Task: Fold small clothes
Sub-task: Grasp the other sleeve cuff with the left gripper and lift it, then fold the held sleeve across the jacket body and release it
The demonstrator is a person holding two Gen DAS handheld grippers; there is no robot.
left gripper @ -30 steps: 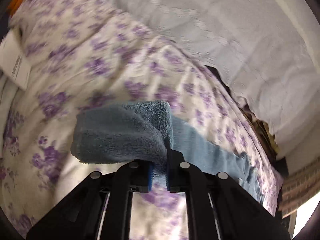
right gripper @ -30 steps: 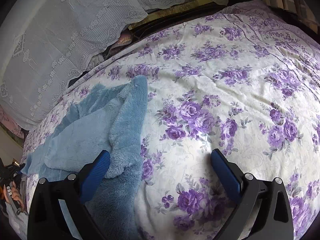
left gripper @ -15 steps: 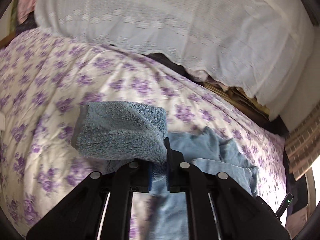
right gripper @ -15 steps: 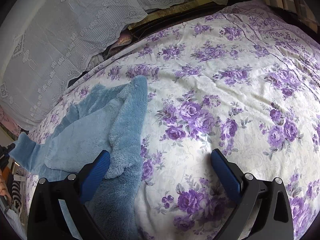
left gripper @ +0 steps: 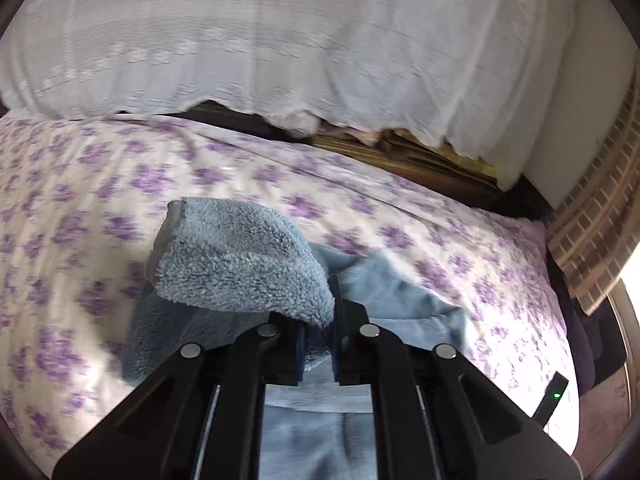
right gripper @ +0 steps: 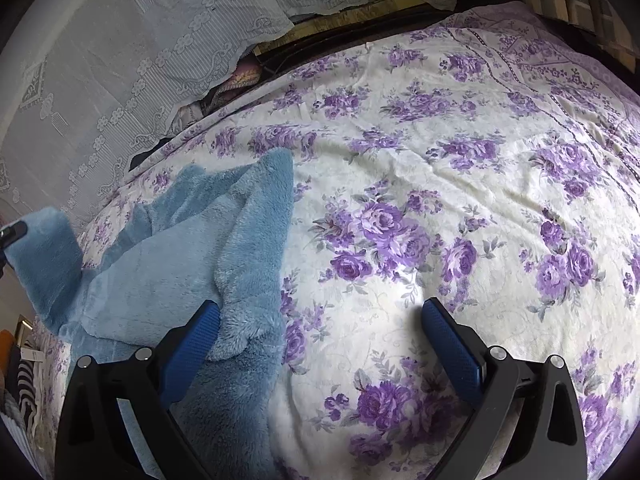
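Note:
A fluffy blue garment [right gripper: 192, 264] lies rumpled on the floral bedspread [right gripper: 440, 184]. My left gripper [left gripper: 320, 320] is shut on one end of the garment [left gripper: 240, 264], which is lifted and drapes over the fingers; the rest trails below onto the bed. In the right wrist view that raised end shows at the far left, with the left gripper's tip [right gripper: 12, 232] on it. My right gripper [right gripper: 320, 332] hovers open over the bedspread, its left finger [right gripper: 192, 340] touching the garment's edge, nothing between the pads.
A white lace cloth [left gripper: 300, 40] covers the headboard area behind the bed. A dark gap with folded fabrics [right gripper: 240, 76] runs along the bed's far edge. A brick-patterned surface [left gripper: 600, 208] stands at the right. Striped clothes [right gripper: 20, 380] lie at the lower left.
The left gripper has carried the held end of the garment up and across the bed, rolling as it went; that end now enters the right wrist view. The right gripper stayed still.

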